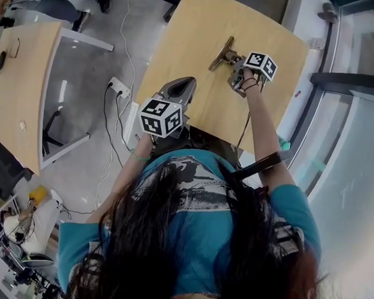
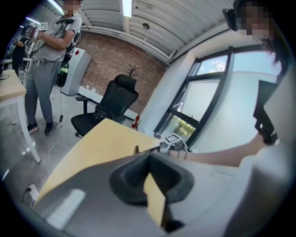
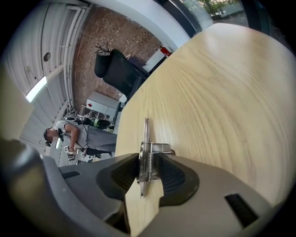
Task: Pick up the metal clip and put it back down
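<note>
The metal clip [image 1: 221, 54] stands on its edge on the light wooden table [image 1: 201, 20], towards the far side. In the right gripper view the clip [image 3: 147, 157], with its spring showing, stands between the two dark pads. My right gripper [image 1: 234, 61] [image 3: 149, 178] is open around the clip and its pads do not press on it. My left gripper [image 1: 180, 88] [image 2: 150, 178] hangs over the table's near edge, open, with nothing between its jaws. From the left gripper view the clip [image 2: 136, 149] and the right gripper [image 2: 172, 140] are small and far off.
A second wooden desk [image 1: 20, 85] stands to the left across a grey floor with a power strip [image 1: 119, 86] and cables. A black office chair [image 2: 111, 99] and a standing person [image 2: 46, 55] are beyond the table. Window frames run along the right.
</note>
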